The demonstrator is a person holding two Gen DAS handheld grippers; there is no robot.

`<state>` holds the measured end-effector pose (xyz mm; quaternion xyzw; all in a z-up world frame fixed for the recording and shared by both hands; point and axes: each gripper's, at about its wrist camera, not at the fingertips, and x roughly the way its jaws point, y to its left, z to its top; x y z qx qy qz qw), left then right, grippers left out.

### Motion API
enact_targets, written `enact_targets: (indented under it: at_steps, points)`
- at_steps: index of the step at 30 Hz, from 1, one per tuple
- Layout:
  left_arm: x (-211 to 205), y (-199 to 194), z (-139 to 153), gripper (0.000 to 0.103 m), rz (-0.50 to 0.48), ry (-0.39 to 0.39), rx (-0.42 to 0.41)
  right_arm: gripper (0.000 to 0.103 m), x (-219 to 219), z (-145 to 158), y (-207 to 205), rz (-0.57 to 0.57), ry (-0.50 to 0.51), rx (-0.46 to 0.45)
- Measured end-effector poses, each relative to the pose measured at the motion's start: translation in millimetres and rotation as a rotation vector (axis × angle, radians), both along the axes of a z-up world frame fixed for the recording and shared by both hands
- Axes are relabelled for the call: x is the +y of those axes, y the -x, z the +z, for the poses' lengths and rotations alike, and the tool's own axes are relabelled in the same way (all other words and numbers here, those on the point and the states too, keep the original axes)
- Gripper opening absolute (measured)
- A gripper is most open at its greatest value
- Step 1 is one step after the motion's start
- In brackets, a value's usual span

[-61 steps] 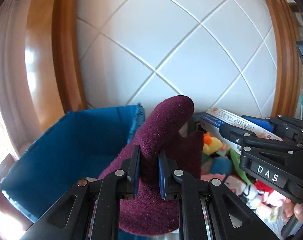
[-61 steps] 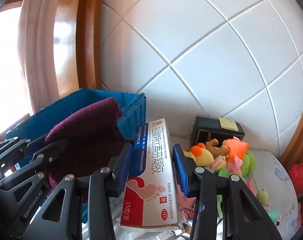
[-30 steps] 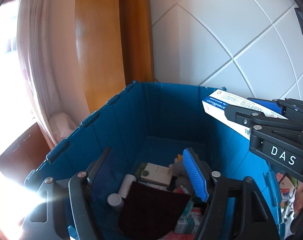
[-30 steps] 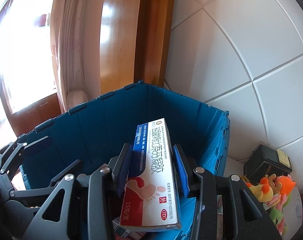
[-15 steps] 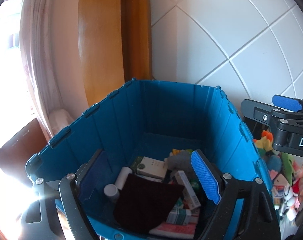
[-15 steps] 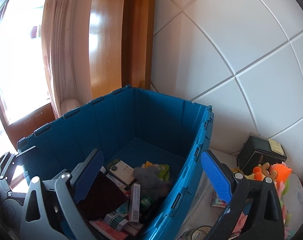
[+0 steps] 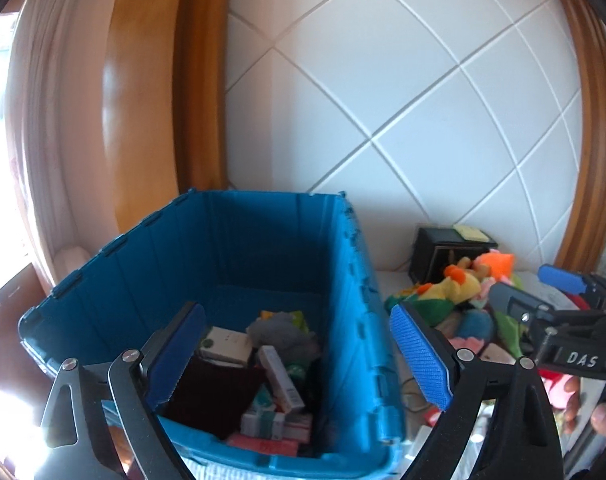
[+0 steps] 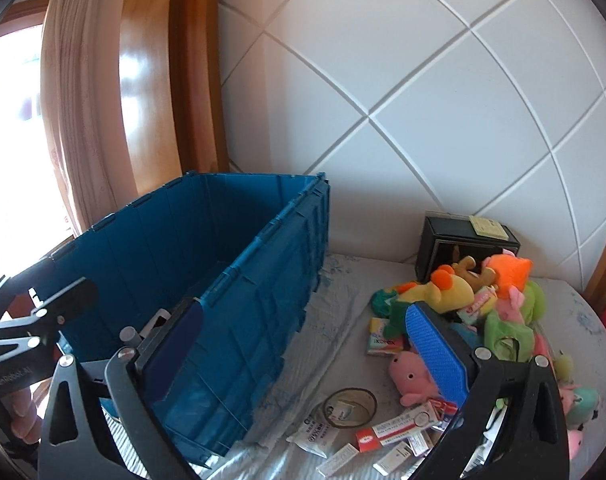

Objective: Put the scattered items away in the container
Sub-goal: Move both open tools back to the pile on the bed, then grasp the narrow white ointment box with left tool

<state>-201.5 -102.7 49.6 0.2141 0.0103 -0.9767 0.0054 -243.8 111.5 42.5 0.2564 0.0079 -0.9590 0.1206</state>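
Blue crate [image 7: 355, 280]: boxes, maroon cloth [image 7: 215, 392] inside.
L gripper [image 7: 299, 360]: my jaws wide, empty, over crate.
R gripper [image 8: 303, 356]: wide, empty (beside crate).
Toys [image 8: 463, 292]: on bed w/ small boxes [image 8: 387, 436].

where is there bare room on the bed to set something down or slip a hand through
Bare sheet lies between the blue crate and the plush toy pile, running back to the wall. Nearer, small boxes and a ring crowd it. The crate's far floor shows bare.
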Motion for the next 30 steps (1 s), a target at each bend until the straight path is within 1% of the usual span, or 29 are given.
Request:
enact_targets:
  at_steps: [1, 4, 7, 8, 11, 15, 20, 22, 24, 25, 26, 28, 30]
  points:
    - [12.9, -2.8, 1.0, 0.100, -0.027, 0.003, 0.010, 0.103, 14.4, -4.6, -4.6, -0.025, 0.004, -0.009]
    - [54.0, -11.1, 1.3, 0.100, -0.117, 0.013, 0.026, 0.103, 56.9, -20.3, -17.8, -0.103, 0.016, -0.037]
    - [93.6, -15.2, -6.2, 0.101, -0.211, 0.014, 0.014, 0.103, 95.6, -41.8, -26.4, -0.172, 0.028, -0.085]
    - [104.9, -15.0, -10.6, 0.101, -0.236, 0.015, 0.004, 0.103, 107.1, -50.1, -28.0, -0.192, 0.030, -0.106]
    - [138.3, -8.3, -33.1, 0.101, -0.298, 0.027, -0.065, 0.103, 138.6, -77.6, -31.8, -0.251, 0.041, -0.175]
    - [172.7, 8.1, -81.3, 0.101, -0.343, 0.054, -0.194, 0.103, 167.4, -118.9, -33.3, -0.301, 0.062, -0.269]
    - [196.5, 28.9, -158.9, 0.099, -0.349, 0.114, -0.373, 0.103, 183.1, -175.8, -28.0, -0.342, 0.059, -0.395]
    - [198.1, 36.1, -189.6, 0.093, -0.344, 0.129, -0.448, 0.103, 184.0, -196.7, -24.4, -0.346, 0.060, -0.440]
    - [198.1, 44.1, -219.4, 0.076, -0.345, 0.138, -0.522, 0.103, 182.8, -216.2, -20.0, -0.351, 0.056, -0.480]
    - [197.8, 47.1, -233.3, 0.070, -0.343, 0.142, -0.557, 0.103, 182.1, -225.9, -17.6, -0.353, 0.057, -0.500]
    - [197.6, 50.1, -247.1, 0.068, -0.342, 0.147, -0.592, 0.103, 181.3, -235.4, -14.8, -0.352, 0.061, -0.520]
    - [198.2, 54.2, -270.3, 0.057, -0.343, 0.157, -0.640, 0.103, 179.4, -251.5, -10.5, -0.351, 0.075, -0.554]
    - [198.8, 57.4, -287.7, 0.051, -0.353, 0.161, -0.682, 0.103, 176.8, -264.4, -7.0, -0.345, 0.094, -0.578]
